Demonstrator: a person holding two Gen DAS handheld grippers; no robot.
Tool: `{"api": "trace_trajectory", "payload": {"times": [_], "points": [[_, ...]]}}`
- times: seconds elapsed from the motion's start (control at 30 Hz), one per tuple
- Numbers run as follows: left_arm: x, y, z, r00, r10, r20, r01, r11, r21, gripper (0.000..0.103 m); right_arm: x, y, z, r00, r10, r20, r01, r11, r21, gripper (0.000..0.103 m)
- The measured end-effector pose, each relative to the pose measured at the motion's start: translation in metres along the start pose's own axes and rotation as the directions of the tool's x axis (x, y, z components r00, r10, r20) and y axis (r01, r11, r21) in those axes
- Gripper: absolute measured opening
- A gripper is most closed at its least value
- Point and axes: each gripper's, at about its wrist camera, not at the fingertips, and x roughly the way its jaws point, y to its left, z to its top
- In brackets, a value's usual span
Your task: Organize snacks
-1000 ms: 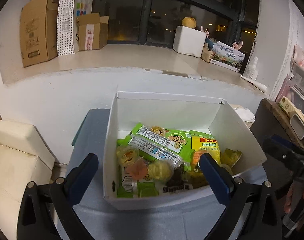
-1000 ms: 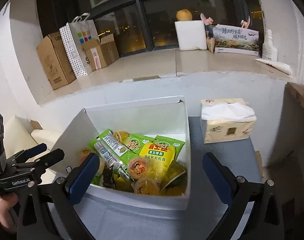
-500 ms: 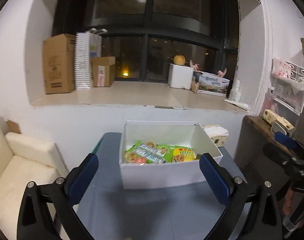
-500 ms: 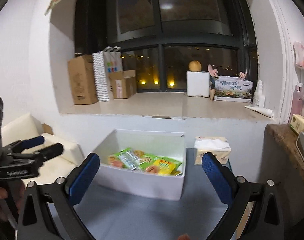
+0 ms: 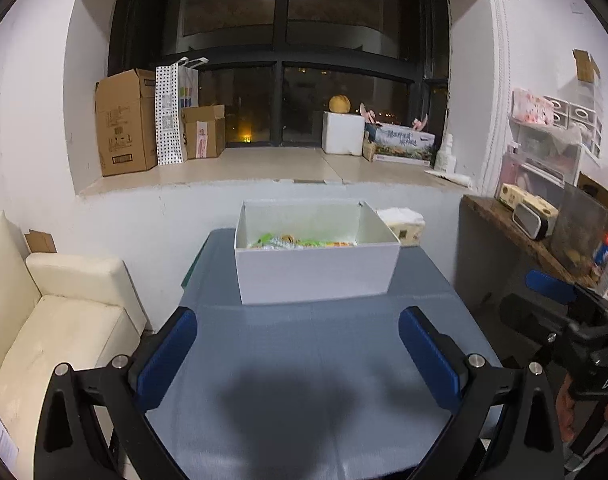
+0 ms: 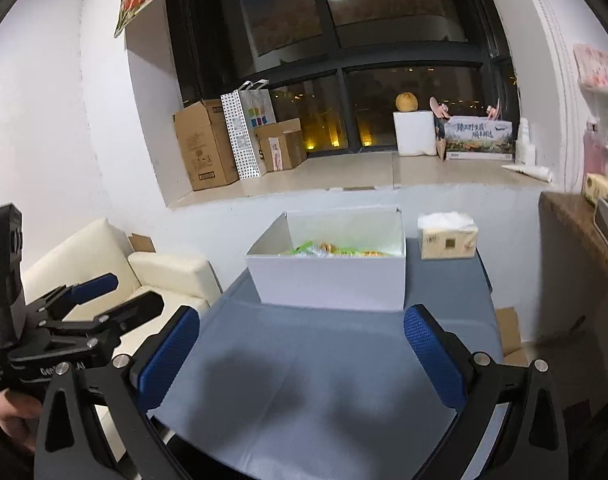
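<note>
A white open box [image 5: 316,276] stands at the far end of the blue-grey table [image 5: 304,360]; it also shows in the right wrist view [image 6: 328,280]. Green and yellow snack packets [image 5: 300,242] lie inside, only their tops showing over the rim [image 6: 336,250]. My left gripper [image 5: 298,352] is open and empty, held back over the table's near part. My right gripper [image 6: 302,354] is open and empty too, at a similar distance. Each gripper shows at the edge of the other's view, the right one [image 5: 552,300] and the left one [image 6: 104,300].
A tissue pack [image 6: 448,236] sits right of the box. A cream sofa [image 5: 56,328] stands left of the table, a wooden shelf [image 5: 516,232] with small items to the right. Cardboard boxes [image 5: 124,120] and a white block [image 5: 342,132] stand on the window ledge behind.
Both grippers have pulled back and up from just over the box to well short of it, staying open and empty. The box now looks small and far.
</note>
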Motion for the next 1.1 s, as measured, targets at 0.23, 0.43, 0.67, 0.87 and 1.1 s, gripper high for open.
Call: {"api": "trace_trajectory", "payload": {"times": [0.23, 0.43, 0.67, 0.87, 1.1], "points": [[-0.013, -0.002, -0.016, 0.999, -0.032, -0.024, 0.032, 0.999, -0.023, 0.103, -0.015, -0.001, -0.014, 0.998, -0.048, -0.028, 0.049, 0.999, 0.009, 0.103], [-0.021, -0.006, -0.018, 0.999, -0.041, -0.018, 0.040, 0.999, -0.018, 0.103, -0.027, 0.006, -0.014, 0.999, -0.050, -0.013, 0.050, 0.999, -0.002, 0.103], [-0.023, -0.004, -0.022, 0.999, -0.040, -0.032, 0.039, 0.999, -0.025, 0.103, -0.031, 0.011, -0.017, 0.999, -0.049, -0.016, 0.049, 0.999, -0.014, 0.103], [-0.031, -0.005, -0.023, 0.999, -0.038, -0.029, 0.038, 0.999, -0.026, 0.103, -0.039, 0.018, -0.015, 0.999, -0.051, -0.016, 0.050, 0.998, -0.024, 0.103], [-0.045, -0.005, -0.024, 0.999, -0.038, -0.017, 0.037, 0.999, -0.028, 0.103, -0.051, 0.027, -0.013, 0.999, -0.048, -0.006, 0.048, 0.998, -0.040, 0.103]]}}
